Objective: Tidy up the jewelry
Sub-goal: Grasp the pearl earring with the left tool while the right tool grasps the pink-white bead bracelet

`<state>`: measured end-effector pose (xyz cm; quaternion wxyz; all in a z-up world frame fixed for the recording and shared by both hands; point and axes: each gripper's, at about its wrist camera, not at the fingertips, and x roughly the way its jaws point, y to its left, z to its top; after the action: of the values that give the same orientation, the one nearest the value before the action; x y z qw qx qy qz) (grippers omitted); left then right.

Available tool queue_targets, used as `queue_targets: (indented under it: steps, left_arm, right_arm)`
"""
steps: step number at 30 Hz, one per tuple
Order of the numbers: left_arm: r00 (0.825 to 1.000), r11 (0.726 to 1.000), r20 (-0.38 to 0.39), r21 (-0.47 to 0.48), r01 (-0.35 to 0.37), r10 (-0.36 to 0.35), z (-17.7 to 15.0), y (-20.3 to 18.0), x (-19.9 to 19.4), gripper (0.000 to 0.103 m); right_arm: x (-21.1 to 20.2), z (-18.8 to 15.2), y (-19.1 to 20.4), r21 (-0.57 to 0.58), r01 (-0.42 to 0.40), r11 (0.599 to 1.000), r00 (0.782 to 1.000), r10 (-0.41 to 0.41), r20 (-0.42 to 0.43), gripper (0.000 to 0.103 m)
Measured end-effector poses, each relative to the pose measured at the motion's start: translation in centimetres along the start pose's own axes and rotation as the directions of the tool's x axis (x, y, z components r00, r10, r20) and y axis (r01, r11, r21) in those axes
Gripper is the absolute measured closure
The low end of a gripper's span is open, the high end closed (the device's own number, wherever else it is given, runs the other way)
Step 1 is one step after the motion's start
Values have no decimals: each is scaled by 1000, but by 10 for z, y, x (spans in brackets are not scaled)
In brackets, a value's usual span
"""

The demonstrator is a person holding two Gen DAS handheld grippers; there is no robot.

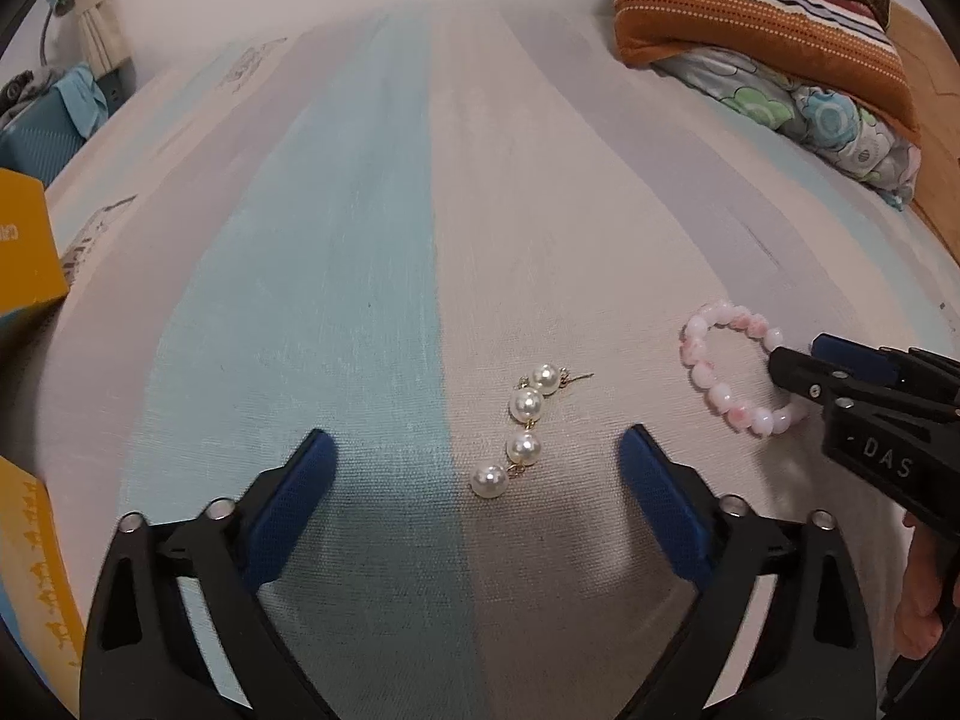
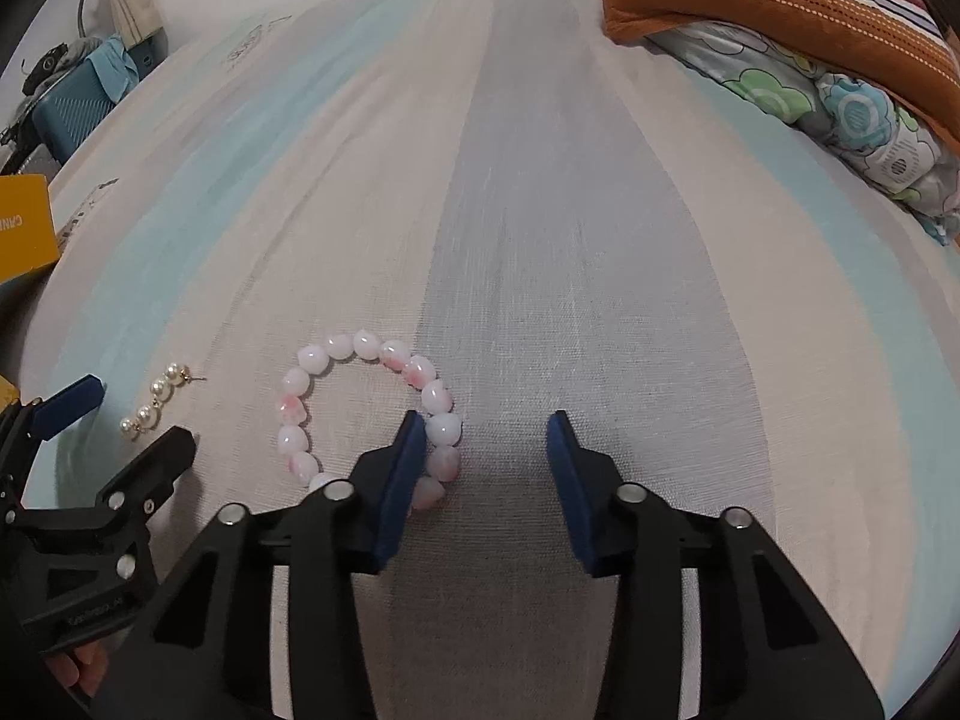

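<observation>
- Jewelry lies on a striped bed sheet (image 1: 372, 240): a pearl earring pair (image 1: 519, 432) and a pink bead bracelet (image 2: 366, 414), near each other but apart.
- Left claw (image 1: 477, 462) stands wide, holding nothing; the pearls sit on the sheet between and just ahead of its blue pads (image 1: 654, 498).
- Right claw (image 2: 486, 450) is also wide and holds nothing; its left pad (image 2: 399, 480) reaches inside the bracelet ring, touching or nearly touching the near beads, while the other pad sits outside the ring over bare sheet.
- Yellow boxes (image 1: 24, 252) crowd the bed's left edge beside the left claw.
- Beyond the jewelry, the sheet runs open and flat toward the far edge.
- Folded striped blanket (image 2: 780, 6) atop a floral quilt (image 2: 858, 120) takes the far right corner.
- Teal suitcase (image 2: 66, 108) stands off the bed at far left.
</observation>
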<state>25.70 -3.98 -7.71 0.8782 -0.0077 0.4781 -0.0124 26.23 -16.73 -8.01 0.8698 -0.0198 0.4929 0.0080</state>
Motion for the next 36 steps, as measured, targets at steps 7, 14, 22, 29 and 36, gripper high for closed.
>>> queue_targets:
  steps: [7, 14, 22, 29, 36]
  left_arm:
    - [1000, 1000, -5, 18, -10, 10, 0, -4, 0, 29]
    - [1000, 1000, -5, 19, -1, 1, -3, -4, -2, 50]
    - [1000, 1000, -17, -26, 7, -8, -3, 5, -10, 93]
    - [1000, 999, -8, -27, 25, -25, -5, 5, -24, 93]
    - [1000, 999, 6, -28, 26, -26, -7, 3, -42, 93]
  right_arm:
    - [1, 0, 3, -20, 2, 1000, 1000, -2, 0, 84]
    - [-1, -2, 6, -27, -3, 1000, 1000, 3, 0, 91]
    - [-13, -3, 5, -5, -36, 999, 999, 36, 27, 92]
    - [-30, -6, 5, -7, -60, 998, 996, 60, 62, 92]
    - [-44, -10, 5, -14, -70, 997, 994, 71, 84, 92]
